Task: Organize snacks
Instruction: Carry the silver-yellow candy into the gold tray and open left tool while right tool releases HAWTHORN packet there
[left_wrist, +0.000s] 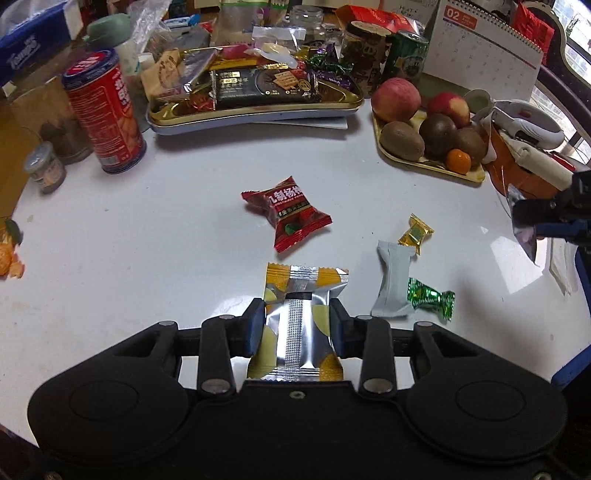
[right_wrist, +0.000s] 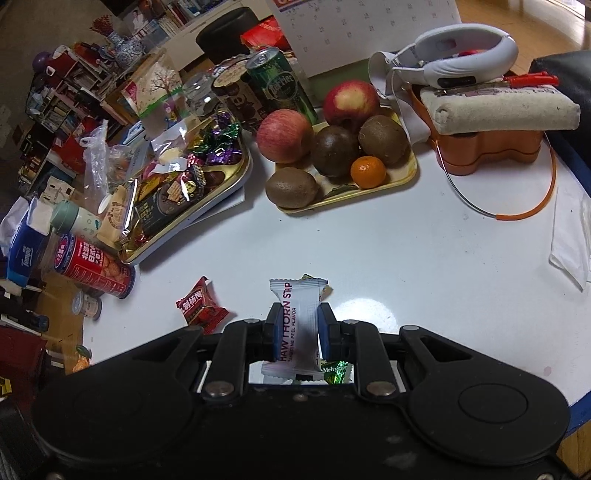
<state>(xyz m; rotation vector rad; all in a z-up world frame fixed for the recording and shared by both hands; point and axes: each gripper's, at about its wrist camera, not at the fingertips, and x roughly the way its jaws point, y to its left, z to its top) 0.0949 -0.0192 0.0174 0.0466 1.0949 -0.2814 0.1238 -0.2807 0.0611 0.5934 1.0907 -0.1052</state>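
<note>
A yellow and silver snack packet (left_wrist: 295, 295) sits squeezed between the blue pads of my left gripper (left_wrist: 297, 325), just above the white table (left_wrist: 147, 240). My right gripper (right_wrist: 297, 325) is shut on a white hawthorn strip packet (right_wrist: 299, 299). It also shows at the right edge of the left wrist view, as the right gripper (left_wrist: 535, 221) with a silvery wrapper in it. Loose on the table lie a red packet (left_wrist: 286, 212), a small gold candy (left_wrist: 415, 234), a grey-white packet (left_wrist: 393, 282) and a green candy (left_wrist: 430, 295). The gold tray (left_wrist: 258, 110) at the back holds several snacks.
A yellow fruit tray (left_wrist: 424, 162) with apples and kiwis stands at the back right. A red tin (left_wrist: 103, 110) and a small jar (left_wrist: 44, 168) stand at the left. An orange container (right_wrist: 487, 155) and a calendar (left_wrist: 487, 48) crowd the far right. Peel (left_wrist: 11, 254) lies at the left edge.
</note>
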